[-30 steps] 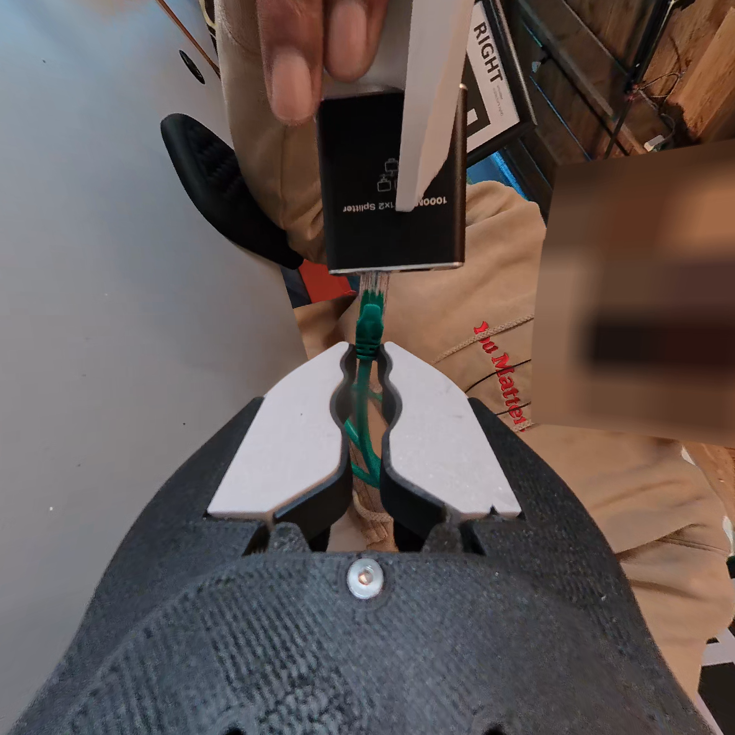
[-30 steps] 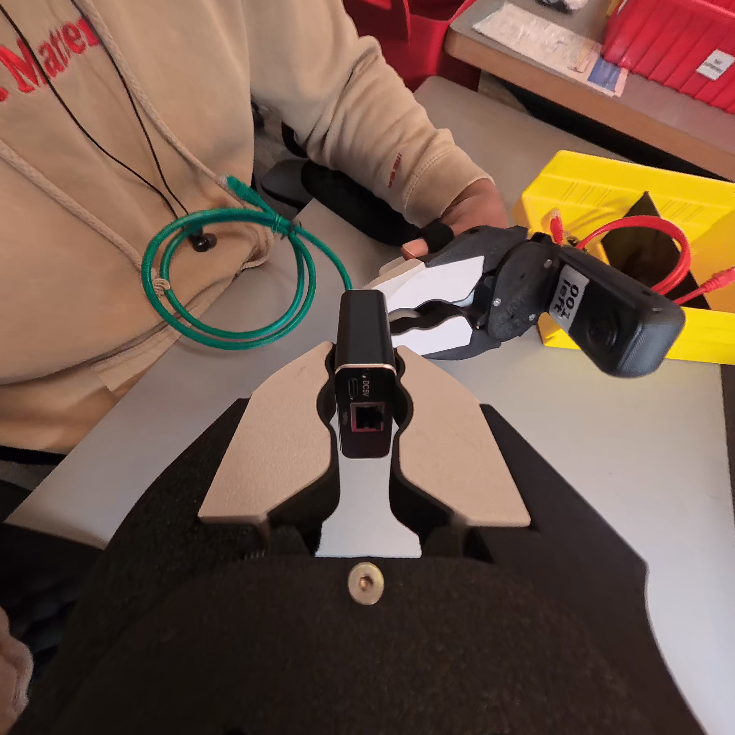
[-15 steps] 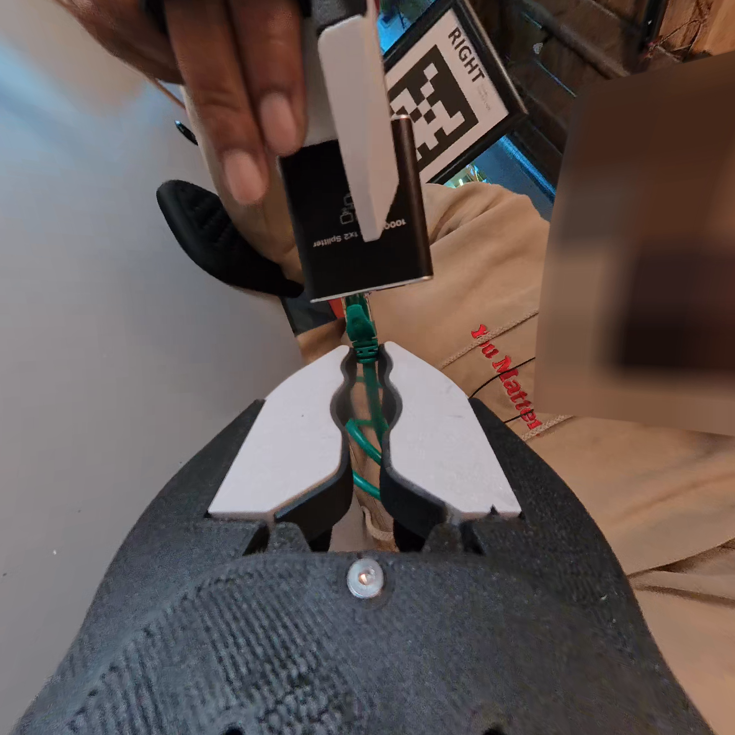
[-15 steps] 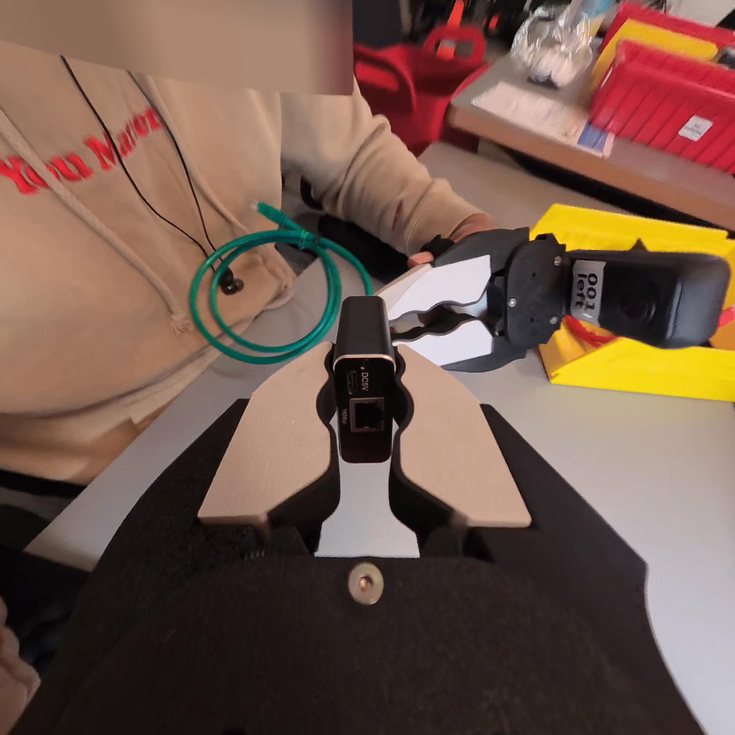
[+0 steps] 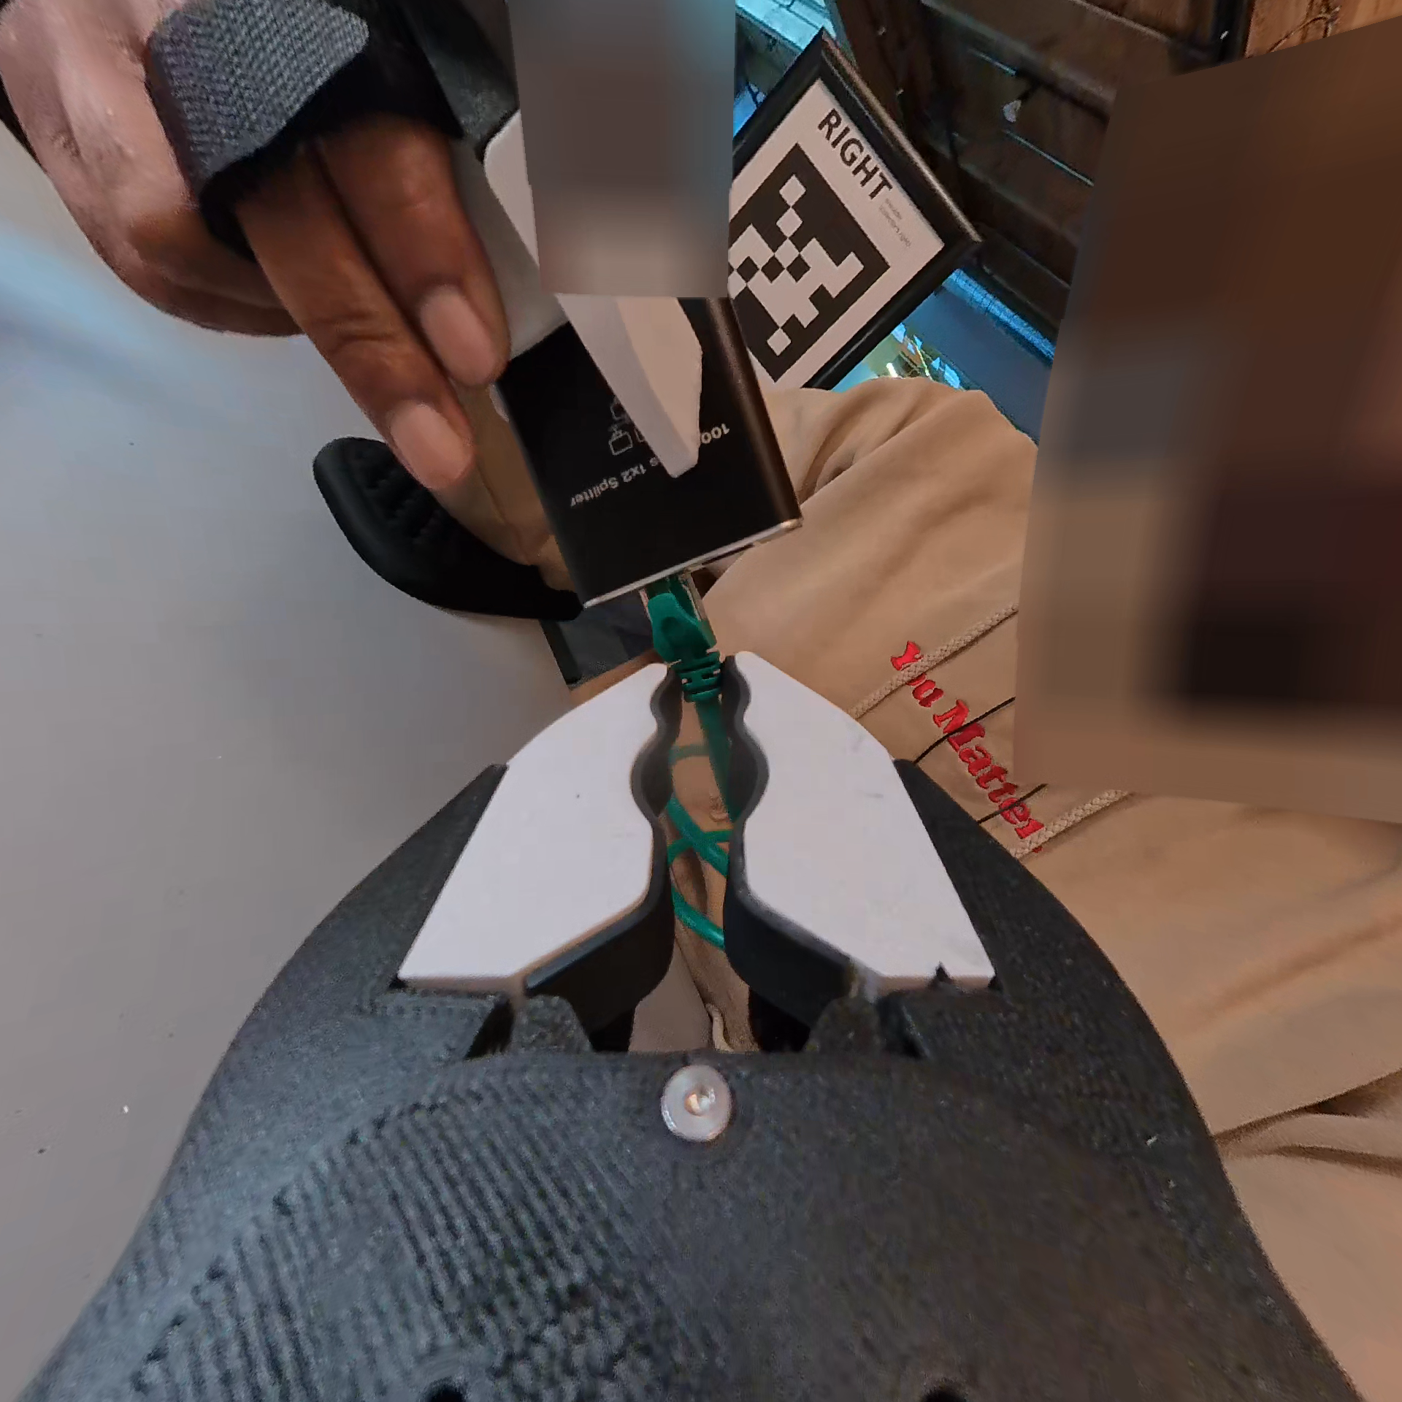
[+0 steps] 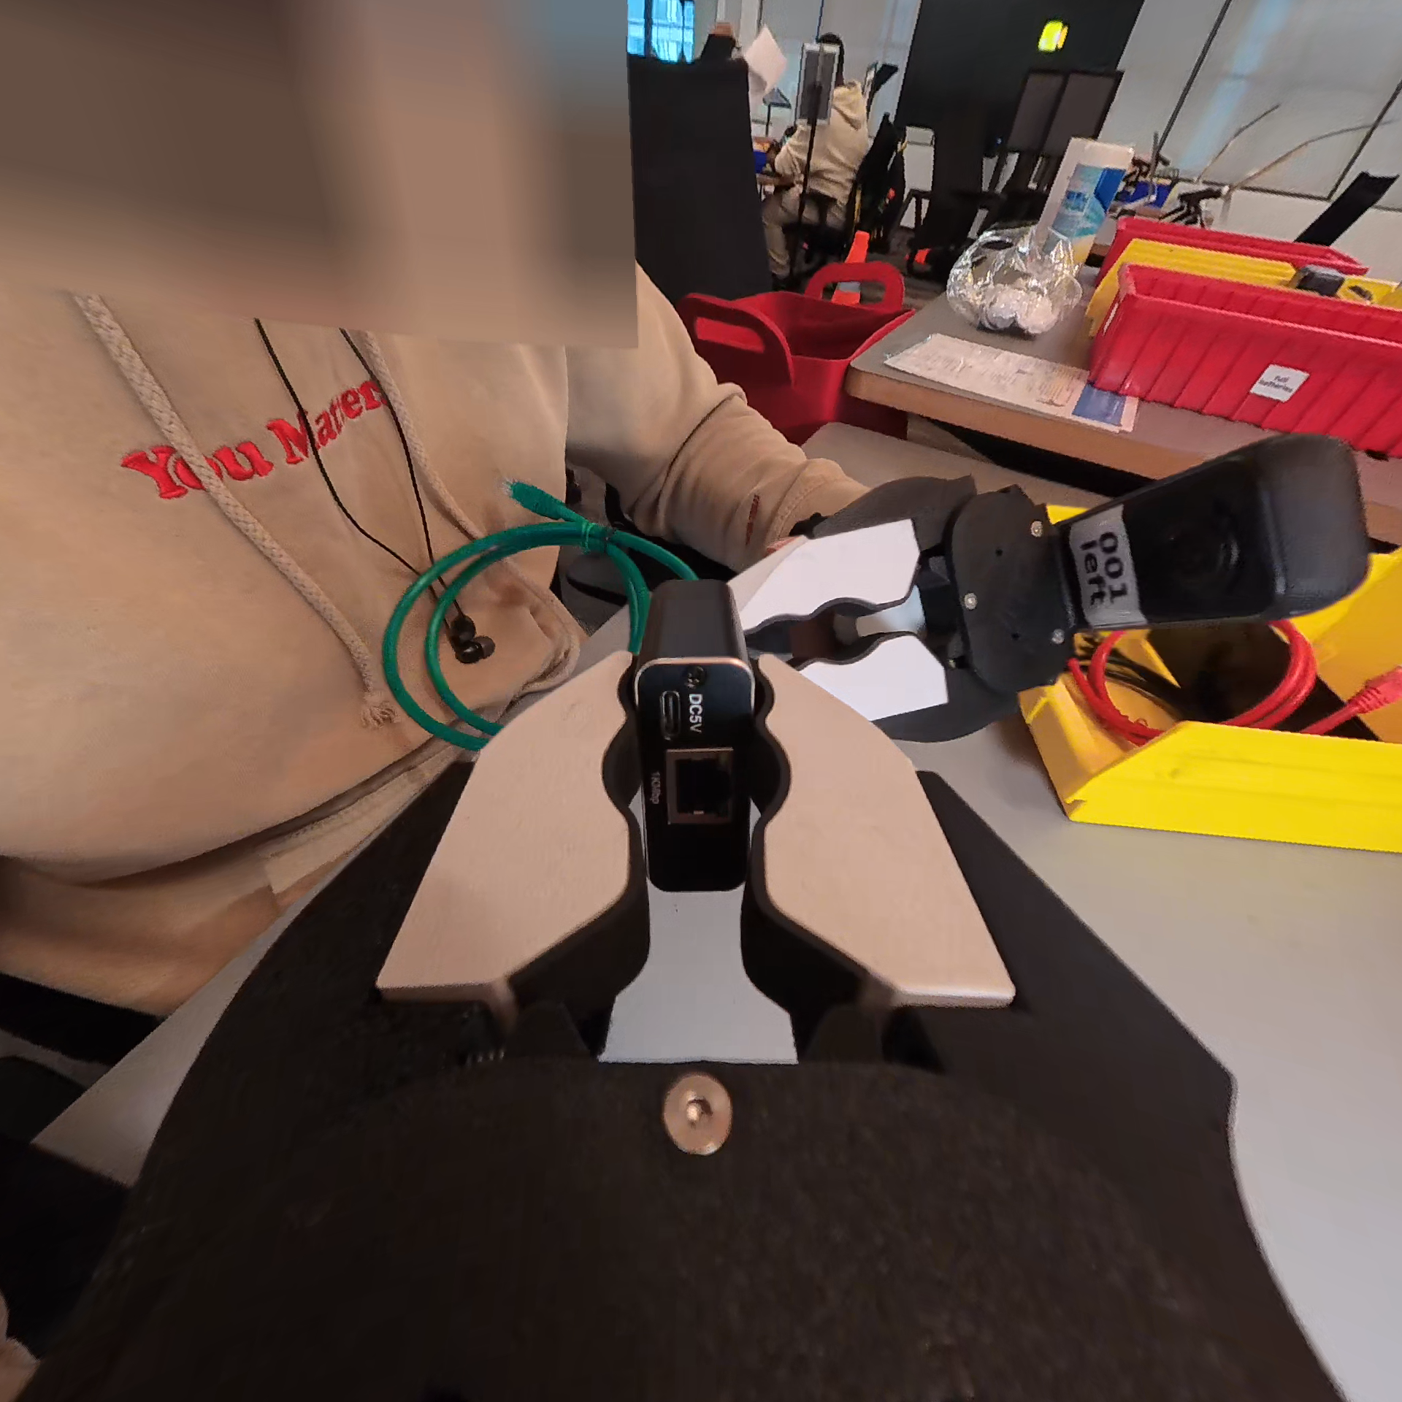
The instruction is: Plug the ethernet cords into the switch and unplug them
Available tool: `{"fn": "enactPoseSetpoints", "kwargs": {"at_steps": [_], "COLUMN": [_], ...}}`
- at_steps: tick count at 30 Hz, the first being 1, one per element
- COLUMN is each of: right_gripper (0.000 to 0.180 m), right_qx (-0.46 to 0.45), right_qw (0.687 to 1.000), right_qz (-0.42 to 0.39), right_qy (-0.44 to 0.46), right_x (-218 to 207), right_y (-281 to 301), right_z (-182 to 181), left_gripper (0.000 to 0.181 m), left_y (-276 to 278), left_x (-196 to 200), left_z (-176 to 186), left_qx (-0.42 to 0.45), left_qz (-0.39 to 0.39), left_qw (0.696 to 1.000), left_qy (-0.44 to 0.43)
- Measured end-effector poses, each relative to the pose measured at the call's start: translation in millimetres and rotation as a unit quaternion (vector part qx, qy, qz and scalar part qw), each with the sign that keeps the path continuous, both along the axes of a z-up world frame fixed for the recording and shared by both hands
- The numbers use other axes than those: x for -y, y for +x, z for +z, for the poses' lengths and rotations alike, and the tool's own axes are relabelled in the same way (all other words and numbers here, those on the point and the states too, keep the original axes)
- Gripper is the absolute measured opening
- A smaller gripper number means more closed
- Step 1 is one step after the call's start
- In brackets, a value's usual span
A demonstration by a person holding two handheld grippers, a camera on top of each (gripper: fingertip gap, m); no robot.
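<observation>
My left gripper (image 5: 698, 671) is shut on the green ethernet cord (image 5: 692, 660) just behind its plug. The plug sits in a port on the near end of the black switch (image 5: 660, 493). My right gripper (image 6: 694, 675) is shut on the switch (image 6: 694, 774) and holds it above the table; an empty port faces this camera. The cord's green coil (image 6: 485, 607) hangs in front of the person's beige hoodie, its free plug (image 6: 531, 497) pointing up. The left gripper (image 6: 766, 645) also shows in the right wrist view, behind the switch.
A yellow bin (image 6: 1229, 766) with a red cord (image 6: 1206, 690) stands on the grey table (image 6: 1214, 986) at right. Red bins (image 6: 1244, 349) and papers lie on a farther table. A hand (image 5: 364, 288) holds the right gripper. A black chair armrest (image 5: 425, 539) lies beyond the table edge.
The plug has gone further into the switch. Both grippers have tilted and risen, so the right wrist view now shows more of the room.
</observation>
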State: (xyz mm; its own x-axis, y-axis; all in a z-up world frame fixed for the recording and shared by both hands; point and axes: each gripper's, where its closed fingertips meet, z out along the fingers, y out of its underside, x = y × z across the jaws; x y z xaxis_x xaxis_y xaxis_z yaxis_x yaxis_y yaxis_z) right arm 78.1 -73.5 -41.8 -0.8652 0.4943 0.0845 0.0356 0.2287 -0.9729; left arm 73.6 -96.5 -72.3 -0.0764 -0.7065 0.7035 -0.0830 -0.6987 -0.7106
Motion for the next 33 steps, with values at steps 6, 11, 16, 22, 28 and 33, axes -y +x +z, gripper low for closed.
{"fn": "enactPoseSetpoints", "kwargs": {"at_steps": [6, 11, 16, 22, 28, 33], "right_gripper": [0.025, 0.027, 0.035, 0.033, 0.027, 0.026], "right_qx": [-0.018, -0.013, 0.001, -0.039, -0.039, 0.026], "right_qw": [0.999, 0.998, 0.985, 0.971, 0.974, 0.978], "right_qz": [0.009, -0.055, -0.130, -0.175, -0.171, -0.191], "right_qy": [-0.035, 0.015, 0.110, 0.157, 0.145, 0.080], "right_x": [1, -12, -25, -30, -28, -44], "right_y": [-2, -12, -27, -45, -46, -48], "right_z": [9, 3, -17, -22, -19, -21], "left_gripper": [0.009, 0.010, 0.010, 0.011, 0.010, 0.030], "left_y": [-1, -19, -48, -58, -55, -81], "left_x": [3, -11, -25, -23, -21, -47], "left_z": [10, 7, -1, 3, 8, 27], "left_qx": [0.001, -0.033, -0.069, 0.016, 0.052, -0.010], "left_qz": [0.006, 0.059, 0.107, 0.077, 0.059, 0.215], "left_qw": [1.000, 0.996, 0.990, 0.997, 0.997, 0.969], "left_qy": [0.028, 0.050, 0.063, -0.004, -0.025, 0.121]}}
